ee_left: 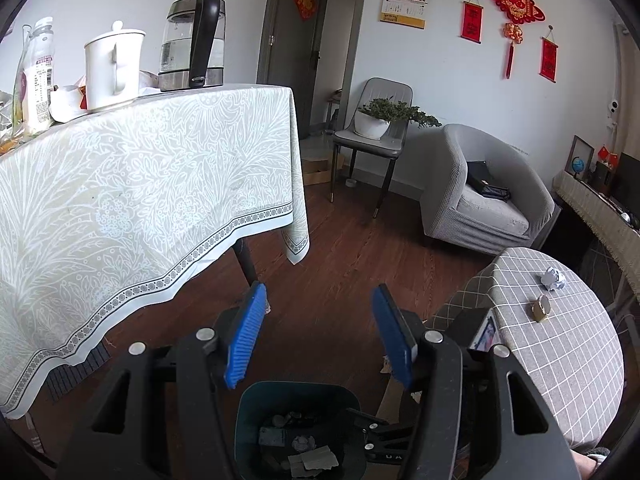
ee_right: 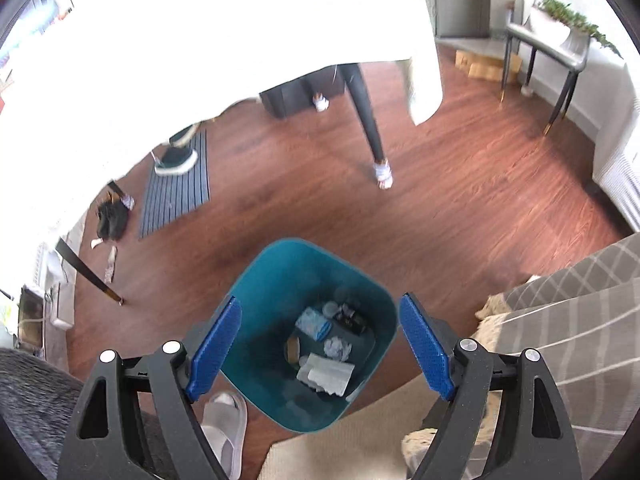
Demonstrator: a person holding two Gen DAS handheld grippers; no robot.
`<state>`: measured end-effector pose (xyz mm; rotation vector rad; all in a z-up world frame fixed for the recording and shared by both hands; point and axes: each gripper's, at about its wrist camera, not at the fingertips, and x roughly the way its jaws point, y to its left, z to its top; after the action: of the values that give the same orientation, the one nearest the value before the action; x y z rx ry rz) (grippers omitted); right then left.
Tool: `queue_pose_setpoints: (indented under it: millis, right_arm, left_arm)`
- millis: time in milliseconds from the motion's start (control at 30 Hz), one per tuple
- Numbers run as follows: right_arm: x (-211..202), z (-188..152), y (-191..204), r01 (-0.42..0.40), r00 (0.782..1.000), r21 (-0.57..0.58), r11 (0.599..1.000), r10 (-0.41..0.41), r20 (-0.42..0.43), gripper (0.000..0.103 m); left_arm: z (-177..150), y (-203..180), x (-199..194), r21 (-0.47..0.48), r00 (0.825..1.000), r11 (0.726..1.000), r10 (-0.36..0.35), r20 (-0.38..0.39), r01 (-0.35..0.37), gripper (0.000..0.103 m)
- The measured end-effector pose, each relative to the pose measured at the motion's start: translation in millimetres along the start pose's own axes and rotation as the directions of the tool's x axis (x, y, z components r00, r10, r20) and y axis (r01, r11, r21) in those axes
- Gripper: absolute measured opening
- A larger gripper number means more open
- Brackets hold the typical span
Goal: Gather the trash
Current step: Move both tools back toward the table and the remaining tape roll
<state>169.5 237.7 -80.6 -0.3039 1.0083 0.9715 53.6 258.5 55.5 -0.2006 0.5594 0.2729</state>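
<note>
Below, one teal bin (ee_right: pixel 280 276); two scraps (ee_left: pixel 553 279) on table.

In the right wrist view, the large white draped tablecloth (ee_right: pixel 200 40) is overexposed and its pattern is lost. In the left wrist view, the teal plastic waste bin (ee_left: pixel 296 396) is cut off by the lower edge and partly masked by gripper frames.

Kettle (ee_left: pixel 194 40) and white jug (ee_left: pixel 113 68) on the draped table (ee_left: pixel 160 168); grey armchair (ee_left: pixel 486 196); potted plant (ee_left: pixel 384 114)
</note>
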Motion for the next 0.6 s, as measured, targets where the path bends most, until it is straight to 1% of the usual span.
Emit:
queue_pose_setpoints:
  millis: [267, 433, 600]
  right_arm:
    - [-61.0, 6.7, -23.3, 0.021, 0.992, 0.034, 0.999, -0.025, 0.124, 0.082]
    - [-94.6, 6.2, -44.4, 0.072, 0.976, 0.065, 0.995, -0.084, 0.2, 0.082]
    - [-118.6, -1.5, -80.8, 0.119, 0.962, 0.143, 0.983, -0.15, 0.229, 0.082]
  left_arm:
    - [3.4, -26.4, 8.6, 0.028, 1.0, 1.0, -0.006, 0.005, 0.006, 0.061]
    - [1.5, -47.4, 18.9, 0.05, 1.0, 0.999, -0.019, -0.011, 0.02, 0.062]
    - [0.2, -69.8, 28.8, 0.071, 0.999, 0.996, -0.047, -0.026, 0.049, 0.064]
